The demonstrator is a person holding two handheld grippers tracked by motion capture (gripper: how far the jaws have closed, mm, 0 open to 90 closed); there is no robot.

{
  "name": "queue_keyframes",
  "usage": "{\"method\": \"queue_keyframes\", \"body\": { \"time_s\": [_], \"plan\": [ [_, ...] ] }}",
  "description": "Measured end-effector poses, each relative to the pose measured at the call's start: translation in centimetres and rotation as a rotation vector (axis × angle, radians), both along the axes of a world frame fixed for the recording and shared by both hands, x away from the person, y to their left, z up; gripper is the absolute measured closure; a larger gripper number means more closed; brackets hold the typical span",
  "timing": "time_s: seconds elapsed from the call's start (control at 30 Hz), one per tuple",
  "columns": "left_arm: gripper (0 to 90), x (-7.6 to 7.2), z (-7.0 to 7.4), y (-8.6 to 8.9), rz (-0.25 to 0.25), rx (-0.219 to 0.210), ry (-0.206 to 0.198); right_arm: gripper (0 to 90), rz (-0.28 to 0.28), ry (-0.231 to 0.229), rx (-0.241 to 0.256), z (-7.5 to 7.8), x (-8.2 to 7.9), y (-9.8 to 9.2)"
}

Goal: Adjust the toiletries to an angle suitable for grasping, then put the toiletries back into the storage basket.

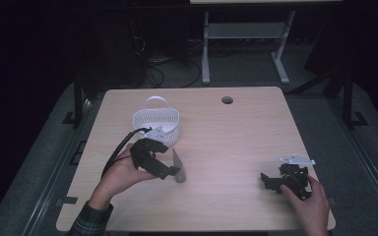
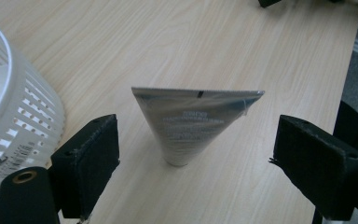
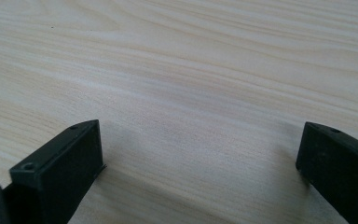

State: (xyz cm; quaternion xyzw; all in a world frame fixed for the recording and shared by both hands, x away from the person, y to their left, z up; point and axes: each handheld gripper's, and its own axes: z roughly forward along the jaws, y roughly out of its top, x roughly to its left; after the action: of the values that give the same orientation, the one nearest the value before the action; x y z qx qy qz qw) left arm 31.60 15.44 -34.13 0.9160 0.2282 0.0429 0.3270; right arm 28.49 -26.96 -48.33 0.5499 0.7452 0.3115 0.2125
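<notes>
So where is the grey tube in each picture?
High view: the tube stands left of centre, just past the left gripper, below the basket.
Left gripper view: centre, upright on its cap, between the open jaws.
Right gripper view: not in it.
Shared landmark: the white basket, beside the tube.

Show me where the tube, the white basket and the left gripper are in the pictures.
tube [image 2: 186, 126]: left gripper view, middle of its printed body.
white basket [image 1: 170, 129]: high view, slotted side wall.
left gripper [image 2: 196, 161]: left gripper view, midway between its open jaws, either side of the tube.
</notes>
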Motion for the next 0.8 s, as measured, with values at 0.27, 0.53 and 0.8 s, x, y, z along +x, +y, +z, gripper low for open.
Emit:
{"method": "queue_keyframes", "body": {
  "time_s": [0.27,0.53,0.8],
  "plan": [
    [13.4,0.7,0.3,-1.4,-0.019,0.018,0.01,0.0,0.002,-0.002,-0.002,0.0,0.0,0.0],
    [13.4,1.4,-0.4,-2.8,-0.05,0.06,0.02,0.0,0.001,0.0,-0.001,0.0,0.0,0.0],
    [14.0,1.7,-0.9,-3.4,-0.059,0.086,0.024,0.0,0.002,-0.001,-0.001,0.0,0.0,0.0]
  ]
}}
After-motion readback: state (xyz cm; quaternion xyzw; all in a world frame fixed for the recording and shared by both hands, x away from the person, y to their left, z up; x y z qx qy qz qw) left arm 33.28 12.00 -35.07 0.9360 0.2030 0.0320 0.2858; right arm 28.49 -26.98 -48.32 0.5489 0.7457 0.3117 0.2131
